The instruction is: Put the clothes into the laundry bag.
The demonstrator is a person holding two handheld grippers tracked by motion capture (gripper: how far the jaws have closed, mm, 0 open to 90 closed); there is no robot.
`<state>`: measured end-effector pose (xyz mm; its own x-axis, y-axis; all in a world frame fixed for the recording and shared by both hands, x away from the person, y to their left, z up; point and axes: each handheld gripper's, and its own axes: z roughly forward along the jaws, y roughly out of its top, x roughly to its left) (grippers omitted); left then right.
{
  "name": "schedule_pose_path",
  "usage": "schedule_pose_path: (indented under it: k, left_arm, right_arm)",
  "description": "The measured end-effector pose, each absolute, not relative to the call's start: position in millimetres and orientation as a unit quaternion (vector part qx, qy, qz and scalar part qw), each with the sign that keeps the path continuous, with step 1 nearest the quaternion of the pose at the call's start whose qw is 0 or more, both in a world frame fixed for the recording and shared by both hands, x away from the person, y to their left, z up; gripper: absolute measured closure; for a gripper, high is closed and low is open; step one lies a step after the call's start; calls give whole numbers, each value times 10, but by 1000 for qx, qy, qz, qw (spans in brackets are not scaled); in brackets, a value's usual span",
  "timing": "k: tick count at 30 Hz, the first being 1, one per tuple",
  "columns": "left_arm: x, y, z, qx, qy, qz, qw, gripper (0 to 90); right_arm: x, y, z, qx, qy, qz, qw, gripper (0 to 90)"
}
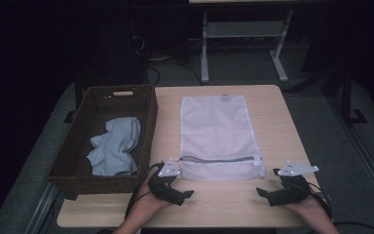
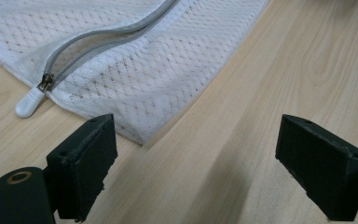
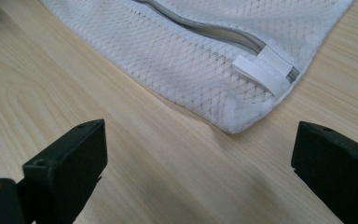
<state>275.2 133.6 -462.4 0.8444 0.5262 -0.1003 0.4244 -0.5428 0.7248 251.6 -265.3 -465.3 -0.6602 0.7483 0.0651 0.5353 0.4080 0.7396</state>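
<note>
A white mesh bag (image 1: 220, 136) lies flat mid-desk (image 1: 282, 126), beside a wicker basket (image 1: 148, 122) holding what looks like a blue cloth (image 1: 114, 146). The left gripper (image 2: 193, 154) view shows its zipper pull (image 2: 28, 103); the right gripper (image 3: 198, 163) view shows a white tab (image 3: 263, 72). Both grippers' fingers are spread, empty.

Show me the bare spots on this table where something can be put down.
Free: the wood strip right of the mesh bag to the table edge, the narrow lane between bag and basket, and the near strip between the open left gripper and open right gripper. Crowded: the basket's near half, holding the blue cloth.
</note>
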Motion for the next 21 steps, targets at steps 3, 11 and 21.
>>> schedule_pose_path:
  k: [3,11,21]
  left_arm:
    - [2750,1327,-4625,876,271,64,393,120]
    - [2752,1350,-4619,875,270,64,396,121]
    - [2752,1358,-4622,876,267,58,397,122]
  right_arm:
    - [2514,-2666,-4657,390,827,379,142,28]
    - [2529,-2701,-4643,397,823,382,138,28]
    - [2555,-2673,-4586,397,822,389,124,41]
